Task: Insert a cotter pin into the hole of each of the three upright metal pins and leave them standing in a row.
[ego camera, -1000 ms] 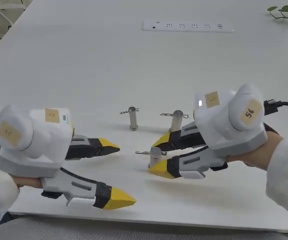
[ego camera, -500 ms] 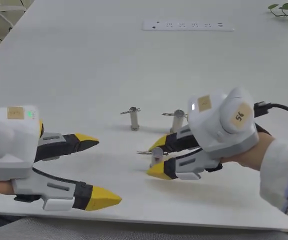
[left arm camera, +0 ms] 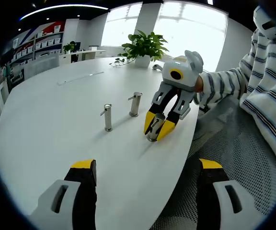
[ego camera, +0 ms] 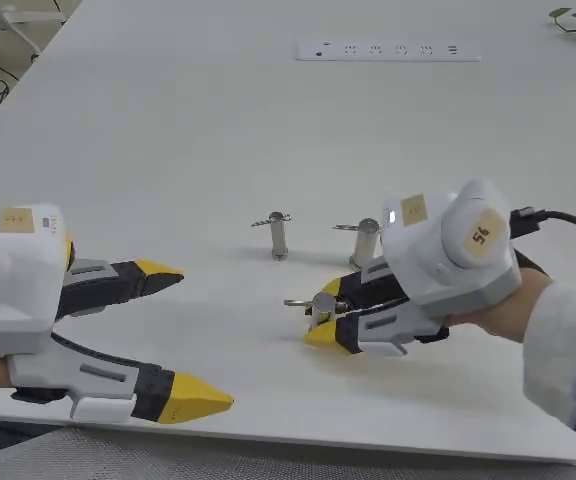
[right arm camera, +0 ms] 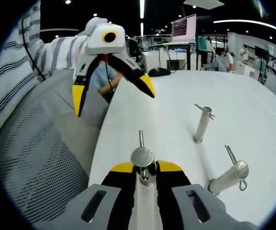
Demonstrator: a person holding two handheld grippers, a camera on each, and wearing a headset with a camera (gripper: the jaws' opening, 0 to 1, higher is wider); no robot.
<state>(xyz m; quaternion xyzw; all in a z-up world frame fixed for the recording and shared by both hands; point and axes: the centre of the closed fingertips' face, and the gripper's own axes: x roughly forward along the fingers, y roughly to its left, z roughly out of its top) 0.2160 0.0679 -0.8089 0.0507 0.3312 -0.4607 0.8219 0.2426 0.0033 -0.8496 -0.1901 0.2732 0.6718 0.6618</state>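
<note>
The right gripper (ego camera: 320, 312) pinched the near pin (ego camera: 323, 303), which stood on the table (ego camera: 218, 130) between its yellow tips. The left gripper (ego camera: 196, 337) hung spread, well apart. A second pin (ego camera: 279, 236) and a third pin (ego camera: 366, 243) stood behind.

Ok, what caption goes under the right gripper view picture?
Yellow-tipped right gripper grips a short silver metal pin; two more cottered pins stand beyond.

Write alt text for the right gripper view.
The right claw grips an upright metal pin with a cotter pin through its head, on a white table. Two more stand to its right, a farther pin and a nearer pin; the open left claw hovers at upper left.
</note>
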